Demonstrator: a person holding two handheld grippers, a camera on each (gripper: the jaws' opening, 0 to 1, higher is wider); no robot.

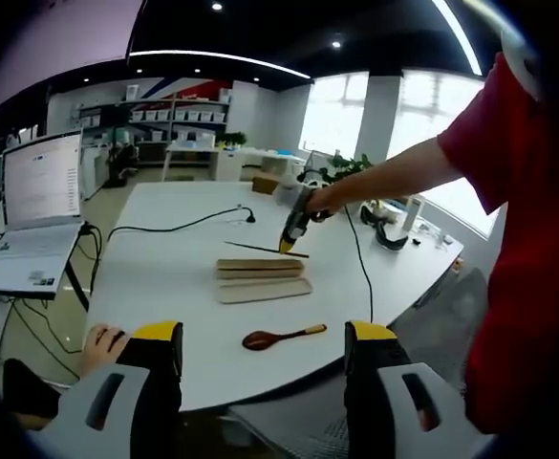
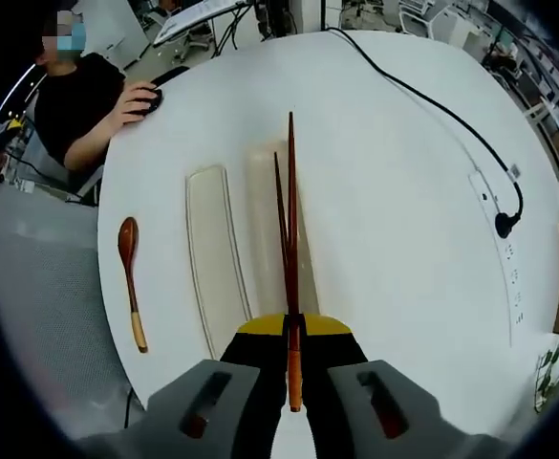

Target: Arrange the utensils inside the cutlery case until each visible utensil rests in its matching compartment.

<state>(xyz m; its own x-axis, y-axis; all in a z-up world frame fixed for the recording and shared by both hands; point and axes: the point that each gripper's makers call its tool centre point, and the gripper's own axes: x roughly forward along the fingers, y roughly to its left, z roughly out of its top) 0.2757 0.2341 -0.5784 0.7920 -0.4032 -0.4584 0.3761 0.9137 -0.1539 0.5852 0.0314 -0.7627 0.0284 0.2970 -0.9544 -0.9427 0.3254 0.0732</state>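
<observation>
Right gripper (image 2: 292,330) fingers are grasping 2 chopsticks (image 2: 290,220) over the cutlery case (image 2: 260,191); left gripper (image 1: 263,346) fingers are hanging released; wooden spoon (image 2: 131,277) is lying on desk (image 2: 403,220).

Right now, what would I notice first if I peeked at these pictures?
The right gripper is shut on dark chopsticks, which stick out above the pale cutlery case on the round white table. A wooden spoon lies alone beside the case, near the table's edge.
</observation>
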